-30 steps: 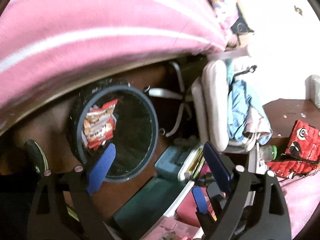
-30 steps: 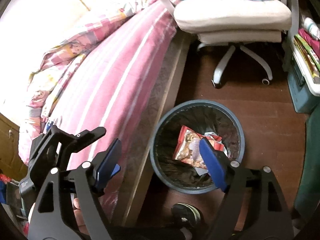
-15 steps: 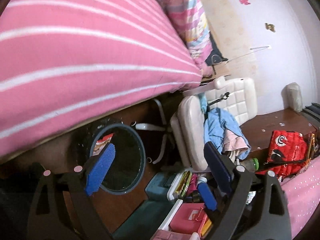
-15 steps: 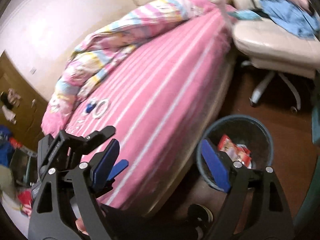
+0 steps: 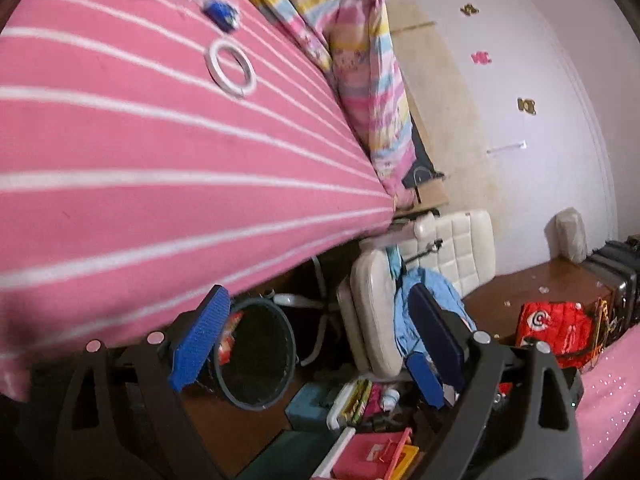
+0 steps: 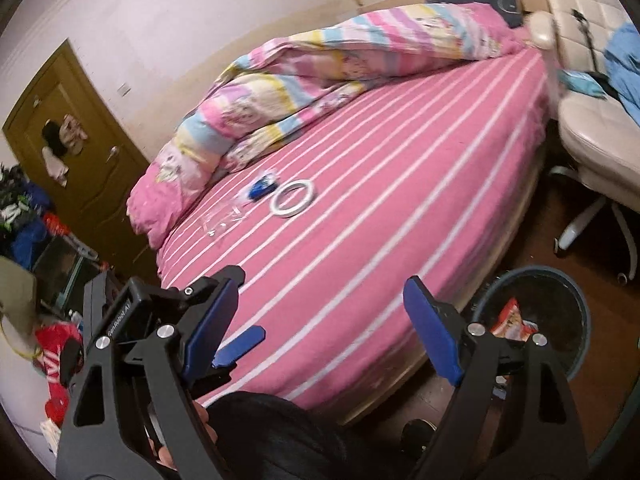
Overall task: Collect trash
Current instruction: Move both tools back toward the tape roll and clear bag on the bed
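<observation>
Left gripper (image 5: 316, 340) is hovering with its blue-padded jaws spread wide, nothing between them. Right gripper (image 6: 320, 328) is likewise gaping, empty. In the right wrist view, the round dark waste bin with a blue-grey rim (image 6: 576, 292) is sitting on the brown floor at about 4 o'clock, just beside the bed edge — a red snack wrapper (image 6: 510, 318) is lying inside it.

On the pink white-striped bedsheet (image 6: 380, 220), toward 11 o'clock of centre: a white tape ring (image 6: 292, 199), a small blue packet (image 6: 260, 189) just beside it, and crumpled clear plastic scraps (image 6: 222, 222) nearby — all apart from both grippers. The cream office chair (image 6: 592, 136) is standing at 2 o'clock.
</observation>
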{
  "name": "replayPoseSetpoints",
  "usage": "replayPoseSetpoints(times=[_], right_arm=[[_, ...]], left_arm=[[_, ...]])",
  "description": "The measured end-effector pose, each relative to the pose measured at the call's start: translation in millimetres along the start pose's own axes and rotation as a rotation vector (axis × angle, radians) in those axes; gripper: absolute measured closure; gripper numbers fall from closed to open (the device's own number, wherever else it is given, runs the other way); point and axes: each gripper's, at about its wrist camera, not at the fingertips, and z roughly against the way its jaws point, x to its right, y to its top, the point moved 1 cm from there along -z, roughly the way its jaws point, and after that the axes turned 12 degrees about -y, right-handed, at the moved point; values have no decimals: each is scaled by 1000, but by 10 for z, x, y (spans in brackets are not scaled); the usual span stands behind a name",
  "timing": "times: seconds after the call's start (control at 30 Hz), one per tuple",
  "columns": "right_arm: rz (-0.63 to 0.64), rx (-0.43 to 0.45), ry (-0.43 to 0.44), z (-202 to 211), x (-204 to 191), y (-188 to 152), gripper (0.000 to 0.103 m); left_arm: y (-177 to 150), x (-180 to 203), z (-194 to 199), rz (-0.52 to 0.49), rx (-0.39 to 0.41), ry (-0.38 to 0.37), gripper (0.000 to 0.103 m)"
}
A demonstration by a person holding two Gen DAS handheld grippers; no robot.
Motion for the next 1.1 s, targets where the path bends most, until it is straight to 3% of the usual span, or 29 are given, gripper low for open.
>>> replayPoseSetpoints(times=[0.23, 0.5, 0.77, 1.1], right_arm=[[68, -29, 19, -281, -457, 28, 18], [125, -66, 24, -695, -871, 93, 18], [189, -89, 43, -1183, -1221, 292, 18], [202, -132, 57, -1876, -1459, 560, 18]], left_arm=[[336, -174, 367, -31, 88, 45, 15], [724, -546, 573, 5, 150, 74, 15], [1160, -721, 605, 39, 200, 70, 15], [1727, -879, 437, 28, 199, 99, 15]])
